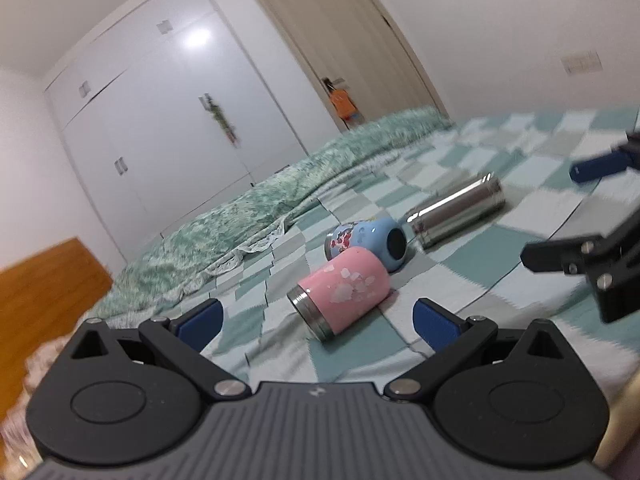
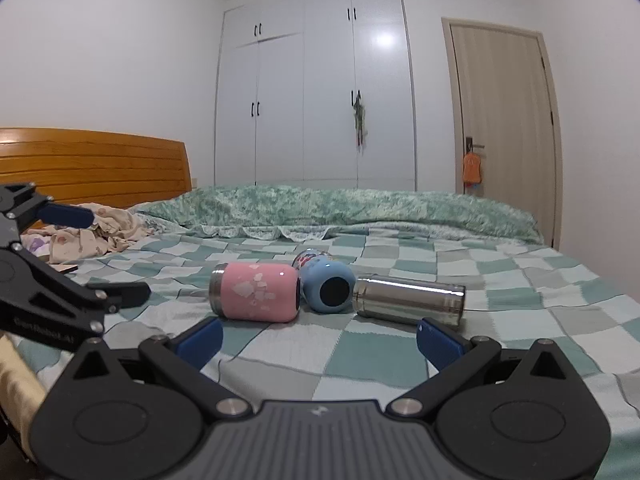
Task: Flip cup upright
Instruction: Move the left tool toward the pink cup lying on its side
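Note:
Three cups lie on their sides on the checked bedspread: a pink cup (image 1: 342, 294) (image 2: 256, 292) with a steel rim, a blue cup (image 1: 370, 242) (image 2: 326, 286) with its dark base showing, and a steel cup (image 1: 458, 210) (image 2: 408, 294). The pink and blue cups touch. My left gripper (image 1: 316, 320) is open and empty, just short of the pink cup; it also shows at the left of the right wrist view (image 2: 108, 252). My right gripper (image 2: 320, 336) is open and empty, short of the cups; it also shows at the right edge of the left wrist view (image 1: 548, 216).
A rumpled green quilt (image 2: 340, 208) runs across the far side of the bed. A wooden headboard (image 2: 96, 168) and crumpled floral cloth (image 2: 92, 232) sit at the left. White wardrobe (image 2: 316, 88) and a door (image 2: 504, 112) stand beyond.

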Motion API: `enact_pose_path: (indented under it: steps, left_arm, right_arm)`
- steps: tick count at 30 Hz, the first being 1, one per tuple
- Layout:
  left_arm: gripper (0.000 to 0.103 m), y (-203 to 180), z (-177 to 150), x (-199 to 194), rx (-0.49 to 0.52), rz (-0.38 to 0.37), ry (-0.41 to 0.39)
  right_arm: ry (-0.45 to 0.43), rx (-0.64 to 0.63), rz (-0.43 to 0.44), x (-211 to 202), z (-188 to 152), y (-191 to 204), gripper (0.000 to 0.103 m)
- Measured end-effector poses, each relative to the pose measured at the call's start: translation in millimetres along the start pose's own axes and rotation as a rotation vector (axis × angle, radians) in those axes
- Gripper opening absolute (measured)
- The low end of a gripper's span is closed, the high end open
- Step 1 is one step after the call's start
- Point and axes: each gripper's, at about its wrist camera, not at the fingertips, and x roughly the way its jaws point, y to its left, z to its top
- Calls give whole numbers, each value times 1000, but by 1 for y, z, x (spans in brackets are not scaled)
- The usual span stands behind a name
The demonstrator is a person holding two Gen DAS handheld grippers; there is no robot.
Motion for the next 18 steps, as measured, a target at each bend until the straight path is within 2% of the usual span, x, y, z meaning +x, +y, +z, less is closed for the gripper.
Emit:
enact_pose_path:
  steps: [9,18]
  left_arm:
    - [103,-3,14,86,294,-48,52]
    - [103,-14,15,161,476,-124,118]
  right_arm:
    - [97,62,17,78,27,-15,103]
    - [199,93,-14,143,41,-21,103]
